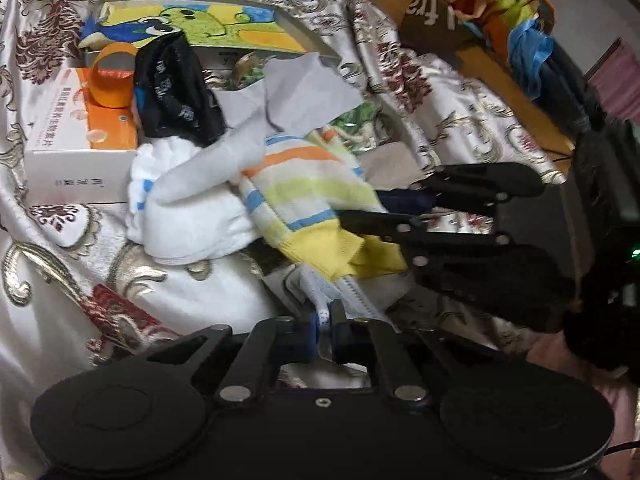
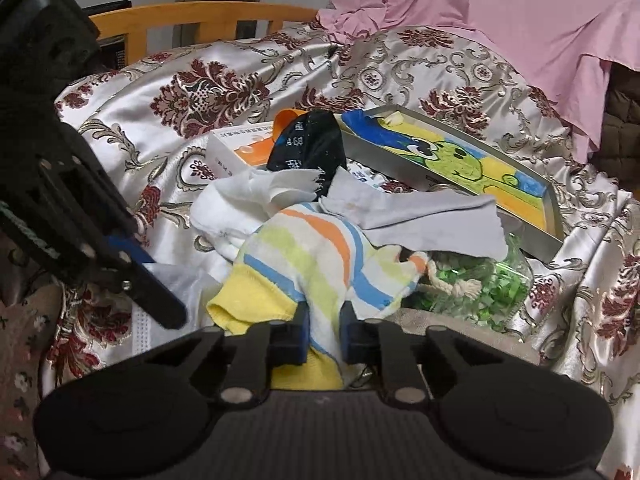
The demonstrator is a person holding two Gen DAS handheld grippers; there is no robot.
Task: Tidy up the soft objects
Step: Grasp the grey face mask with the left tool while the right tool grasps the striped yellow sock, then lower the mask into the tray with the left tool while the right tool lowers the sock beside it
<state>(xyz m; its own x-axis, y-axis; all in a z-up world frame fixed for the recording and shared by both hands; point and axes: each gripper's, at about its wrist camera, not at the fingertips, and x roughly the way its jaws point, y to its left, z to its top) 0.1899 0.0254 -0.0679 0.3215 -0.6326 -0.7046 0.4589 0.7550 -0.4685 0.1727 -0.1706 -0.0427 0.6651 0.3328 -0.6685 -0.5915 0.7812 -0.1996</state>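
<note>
We see the striped sock [image 2: 320, 256] lying in the middle of a pile on a satin floral bedspread [image 2: 208, 92], its long axis running from the yellow cuff nearest us up and away toward the toe. The right gripper [image 2: 324, 340] has its pads pinched on the sock just behind the cuff. Left of the sock, the left gripper [image 1: 326, 332] is clamped on a pale blue mask [image 1: 340, 292] that lies lengthwise toward it. Behind the sock sit a white sock [image 1: 192, 208], a grey cloth [image 2: 424, 216] and a black sock [image 2: 308, 148] with white characters too blurred to read. Behind those, an orange-and-white box [image 1: 80, 148] bears Chinese print, illegible to us, and a tray [image 2: 552, 220] holds a frog drawing. A pink sheet [image 2: 500, 20] and a wooden bed frame [image 2: 200, 16] stand beyond the sock.
</note>
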